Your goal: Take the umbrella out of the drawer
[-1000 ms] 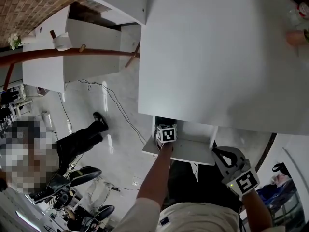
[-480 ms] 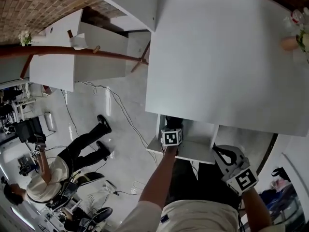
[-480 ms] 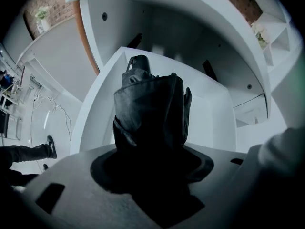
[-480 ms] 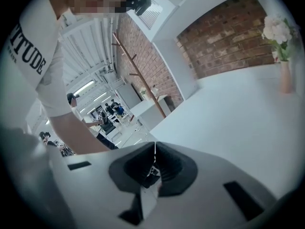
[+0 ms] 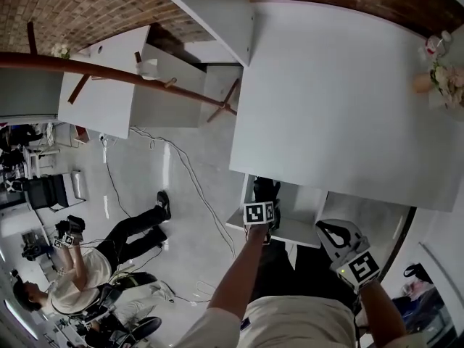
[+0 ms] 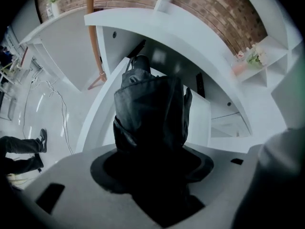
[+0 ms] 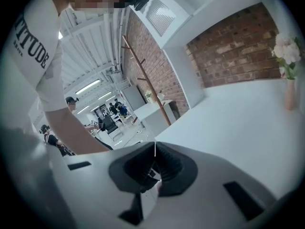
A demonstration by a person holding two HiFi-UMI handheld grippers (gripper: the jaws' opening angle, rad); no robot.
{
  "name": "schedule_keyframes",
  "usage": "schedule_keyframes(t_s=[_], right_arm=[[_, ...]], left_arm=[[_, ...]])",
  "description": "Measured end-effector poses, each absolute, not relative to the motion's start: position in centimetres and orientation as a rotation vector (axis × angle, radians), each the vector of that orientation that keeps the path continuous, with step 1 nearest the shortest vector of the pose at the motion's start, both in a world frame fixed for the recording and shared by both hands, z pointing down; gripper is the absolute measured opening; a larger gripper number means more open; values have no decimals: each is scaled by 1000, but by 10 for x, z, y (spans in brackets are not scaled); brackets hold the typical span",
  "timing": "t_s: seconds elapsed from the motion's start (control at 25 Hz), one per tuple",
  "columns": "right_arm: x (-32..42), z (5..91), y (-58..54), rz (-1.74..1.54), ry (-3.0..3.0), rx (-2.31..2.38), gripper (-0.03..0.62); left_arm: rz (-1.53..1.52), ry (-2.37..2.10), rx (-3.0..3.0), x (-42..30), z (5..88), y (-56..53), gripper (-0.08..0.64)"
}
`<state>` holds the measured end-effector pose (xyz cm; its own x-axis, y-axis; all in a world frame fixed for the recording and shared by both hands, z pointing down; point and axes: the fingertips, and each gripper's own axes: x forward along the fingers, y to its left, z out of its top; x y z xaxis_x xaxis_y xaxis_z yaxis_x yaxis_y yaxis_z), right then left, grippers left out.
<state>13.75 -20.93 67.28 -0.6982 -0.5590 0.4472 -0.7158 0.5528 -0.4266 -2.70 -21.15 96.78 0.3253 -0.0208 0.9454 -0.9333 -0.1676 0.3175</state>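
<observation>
A black folded umbrella (image 6: pixel 150 109) stands upright between the jaws of my left gripper (image 6: pixel 152 149), which is shut on its lower end after its jaws have just been closing on it. In the head view, the left gripper (image 5: pixel 264 201) holds the umbrella (image 5: pixel 265 188) above the open white drawer (image 5: pixel 293 230) under the table's near edge. The drawer's side wall (image 6: pixel 95 123) runs below the umbrella. To the right of the drawer, my right gripper (image 5: pixel 328 230) hangs near the table edge. Its fingers meet, and my right gripper (image 7: pixel 153 149) holds nothing.
The white table (image 5: pixel 333 100) spreads above the drawer, with a vase of flowers (image 5: pixel 428 82) at its far right. A wooden coat rack (image 5: pixel 109 71) and other white desks (image 5: pixel 101 96) stand to the left. Cables (image 5: pixel 188 183) and a seated person (image 5: pixel 94 267) are on the floor.
My left gripper has risen with the umbrella, so more of it shows above the drawer. The right gripper has lifted slightly. The head view has tilted to show more of the room.
</observation>
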Motion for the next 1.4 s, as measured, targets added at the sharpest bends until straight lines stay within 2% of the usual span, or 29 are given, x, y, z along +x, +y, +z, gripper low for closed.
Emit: schedule_keyframes(t_s=[0.32, 0.92, 1.4], right_arm=[[133, 649, -206, 803, -2558, 1050, 29], [109, 618, -199, 671, -2622, 1006, 29], [91, 584, -200, 570, -2620, 951, 29]], left_arm=[[860, -902, 1405, -23, 935, -202, 278], [739, -938, 1437, -47, 882, -176, 278], [677, -1066, 1844, -56, 756, -216, 278]])
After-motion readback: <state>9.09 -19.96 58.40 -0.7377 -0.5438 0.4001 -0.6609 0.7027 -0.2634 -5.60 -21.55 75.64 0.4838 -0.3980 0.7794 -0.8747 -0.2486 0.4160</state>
